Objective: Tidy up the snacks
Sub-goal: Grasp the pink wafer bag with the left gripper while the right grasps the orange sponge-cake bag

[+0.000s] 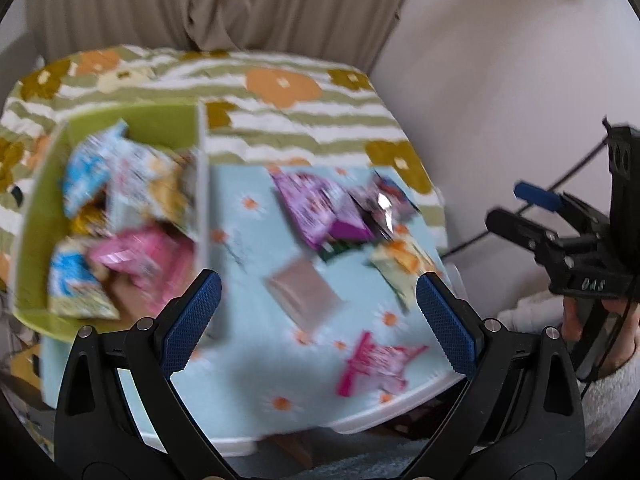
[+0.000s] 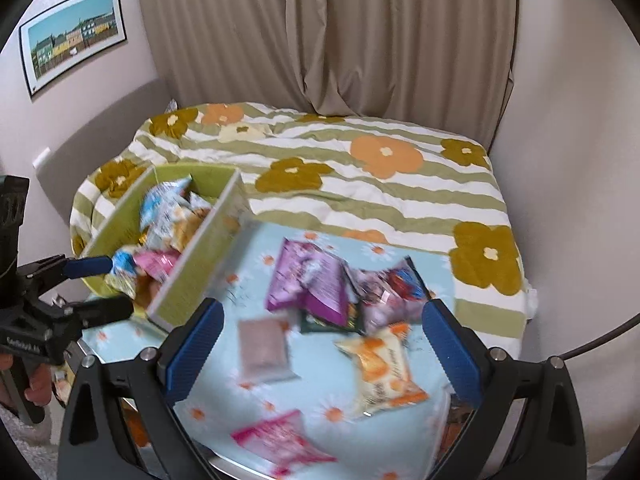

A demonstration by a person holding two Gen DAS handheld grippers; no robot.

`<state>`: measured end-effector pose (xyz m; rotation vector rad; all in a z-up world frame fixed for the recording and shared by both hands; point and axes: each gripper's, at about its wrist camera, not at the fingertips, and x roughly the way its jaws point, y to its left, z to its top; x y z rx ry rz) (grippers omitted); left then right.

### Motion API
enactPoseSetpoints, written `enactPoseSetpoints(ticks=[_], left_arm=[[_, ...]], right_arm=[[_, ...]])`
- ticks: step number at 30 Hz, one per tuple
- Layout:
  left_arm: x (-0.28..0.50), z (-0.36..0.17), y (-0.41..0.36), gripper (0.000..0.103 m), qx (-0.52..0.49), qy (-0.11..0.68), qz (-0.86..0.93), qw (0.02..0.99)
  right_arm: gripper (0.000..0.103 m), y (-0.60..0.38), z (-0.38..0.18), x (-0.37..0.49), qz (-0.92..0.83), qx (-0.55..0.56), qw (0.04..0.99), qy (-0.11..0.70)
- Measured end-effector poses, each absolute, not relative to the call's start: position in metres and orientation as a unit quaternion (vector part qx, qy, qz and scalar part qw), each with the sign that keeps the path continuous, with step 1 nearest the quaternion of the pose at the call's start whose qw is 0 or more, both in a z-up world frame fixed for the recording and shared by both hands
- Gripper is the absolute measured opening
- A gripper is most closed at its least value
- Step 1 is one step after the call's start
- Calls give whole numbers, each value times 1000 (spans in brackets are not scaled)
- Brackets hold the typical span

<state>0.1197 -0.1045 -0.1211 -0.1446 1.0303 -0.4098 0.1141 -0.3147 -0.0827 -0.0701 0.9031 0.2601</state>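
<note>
A green box (image 1: pixel 140 114) (image 2: pixel 200 280) at the table's left holds several snack packets in blue, pink and yellow. Loose on the light blue flowered tablecloth (image 1: pixel 248 240) (image 2: pixel 316 396) lie a purple packet (image 1: pixel 316 208) (image 2: pixel 308 280), a silvery dark packet (image 1: pixel 384 204) (image 2: pixel 384 288), an orange-and-white packet (image 1: pixel 404 268) (image 2: pixel 384 372), a flat brownish packet (image 1: pixel 304 296) (image 2: pixel 264 348) and a pink packet (image 1: pixel 380 360) (image 2: pixel 280 440). My left gripper (image 1: pixel 318 278) (image 2: pixel 118 285) is open and holds nothing, hovering near the box. My right gripper (image 2: pixel 323 305) (image 1: pixel 506 204) is open too, above the loose packets. Both views are motion-blurred.
Behind the table lies a bed with a striped, flowered cover (image 1: pixel 280 120) (image 2: pixel 360 184). Beige curtains (image 2: pixel 360 40) hang at the back, and a framed picture (image 2: pixel 72 36) is on the left wall. A hand (image 1: pixel 600 332) holds the right gripper's handle.
</note>
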Motion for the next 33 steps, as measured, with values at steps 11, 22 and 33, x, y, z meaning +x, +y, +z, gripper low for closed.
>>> enactPoseSetpoints(ticks=[11,22,33], left_arm=[[76,-224,-196,98,-51,599,-225,767],[55,-309,-239,98,13,658,-221,719],[56,-331,-253,98,57,646,-186,738]], right_arm=[[99,-369,-158,108,134,-34,853,503],[99,-373,-227,125,146,-39,820,552],[99,-362,-267,136,152,-84,795,581]])
